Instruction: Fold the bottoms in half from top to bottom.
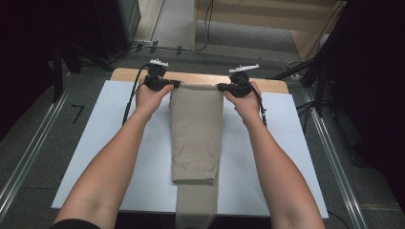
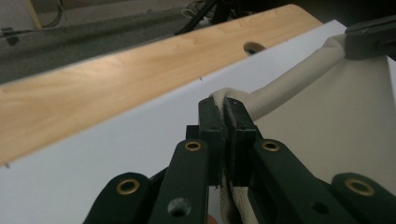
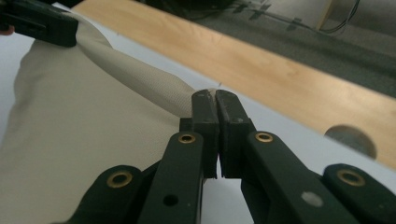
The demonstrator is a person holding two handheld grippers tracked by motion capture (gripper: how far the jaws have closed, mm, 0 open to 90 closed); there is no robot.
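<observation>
A folded beige garment (image 1: 197, 136) lies lengthwise down the middle of the white board (image 1: 114, 143), its near end hanging over the front edge. My left gripper (image 1: 173, 84) is shut on the garment's far left corner, and the left gripper view shows the rolled beige edge (image 2: 280, 88) pinched between its jaws (image 2: 227, 109). My right gripper (image 1: 221, 87) is shut on the far right corner, where the fabric edge (image 3: 140, 77) runs into its closed jaws (image 3: 215, 100). Both hands hold the far edge taut just above the board.
The white board sits on a wooden table (image 1: 200, 78) whose strip shows along the far side, with a round hole (image 2: 254, 47) in it. Cables (image 1: 129, 102) trail from both grippers. Dark stands and floor rails (image 1: 28, 148) flank the table.
</observation>
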